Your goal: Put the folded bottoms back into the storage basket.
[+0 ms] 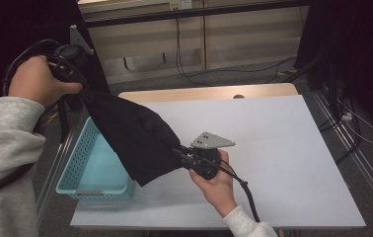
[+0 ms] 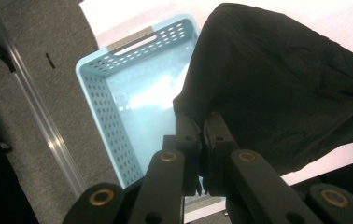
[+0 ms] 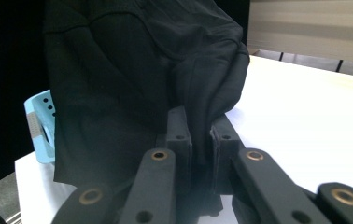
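Note:
A black cloth (image 1: 135, 136) hangs stretched between my two grippers, above the table's left side and the blue basket (image 1: 93, 170). My left gripper (image 1: 78, 86) is raised high at the left and is shut on the cloth's upper corner (image 2: 198, 116). My right gripper (image 1: 184, 155) is lower, near the middle of the table, shut on the cloth's lower edge (image 3: 200, 126). In the left gripper view the cloth (image 2: 277, 93) drapes over the basket (image 2: 132, 93), which looks empty.
The white table top (image 1: 273, 148) stretches to the right of the cloth. The light blue perforated basket sits at the table's left edge, partly overhanging it. Beyond the table are a grey floor with cables (image 1: 194, 74) and wooden panels (image 1: 224, 34).

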A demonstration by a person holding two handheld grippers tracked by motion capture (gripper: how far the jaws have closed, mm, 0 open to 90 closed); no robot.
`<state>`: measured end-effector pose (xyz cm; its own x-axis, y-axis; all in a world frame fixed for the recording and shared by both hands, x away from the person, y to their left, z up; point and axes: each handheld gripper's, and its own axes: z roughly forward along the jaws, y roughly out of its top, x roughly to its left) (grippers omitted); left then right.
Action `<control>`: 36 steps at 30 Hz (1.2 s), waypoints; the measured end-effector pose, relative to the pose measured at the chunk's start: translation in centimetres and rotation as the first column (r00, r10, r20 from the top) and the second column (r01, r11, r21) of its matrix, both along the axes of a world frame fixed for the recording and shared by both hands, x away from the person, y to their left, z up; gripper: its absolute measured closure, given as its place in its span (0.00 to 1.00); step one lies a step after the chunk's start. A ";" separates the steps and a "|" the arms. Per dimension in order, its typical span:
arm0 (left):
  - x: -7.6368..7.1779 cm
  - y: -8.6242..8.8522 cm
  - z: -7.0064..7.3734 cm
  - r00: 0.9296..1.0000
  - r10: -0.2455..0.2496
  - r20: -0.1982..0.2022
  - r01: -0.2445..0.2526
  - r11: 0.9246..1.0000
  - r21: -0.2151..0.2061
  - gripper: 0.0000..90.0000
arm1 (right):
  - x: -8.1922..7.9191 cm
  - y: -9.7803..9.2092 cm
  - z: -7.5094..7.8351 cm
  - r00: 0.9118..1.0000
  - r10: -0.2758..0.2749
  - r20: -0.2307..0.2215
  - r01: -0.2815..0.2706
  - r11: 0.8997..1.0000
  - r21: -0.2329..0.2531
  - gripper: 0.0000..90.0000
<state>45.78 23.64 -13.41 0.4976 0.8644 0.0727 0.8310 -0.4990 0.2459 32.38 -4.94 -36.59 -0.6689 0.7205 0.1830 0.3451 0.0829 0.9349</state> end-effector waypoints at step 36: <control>1.2 5.7 -0.2 0.993 0.119 -0.022 -0.117 0.991 0.064 0.97 | 0.7 7.2 -0.3 0.996 0.090 0.012 -0.090 0.996 -0.023 0.90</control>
<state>46.97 29.32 -13.63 0.3947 0.9113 0.1170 0.8906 -0.4108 0.1953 33.09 2.26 -36.90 -0.7331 0.6614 0.1585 0.3236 0.1342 0.9366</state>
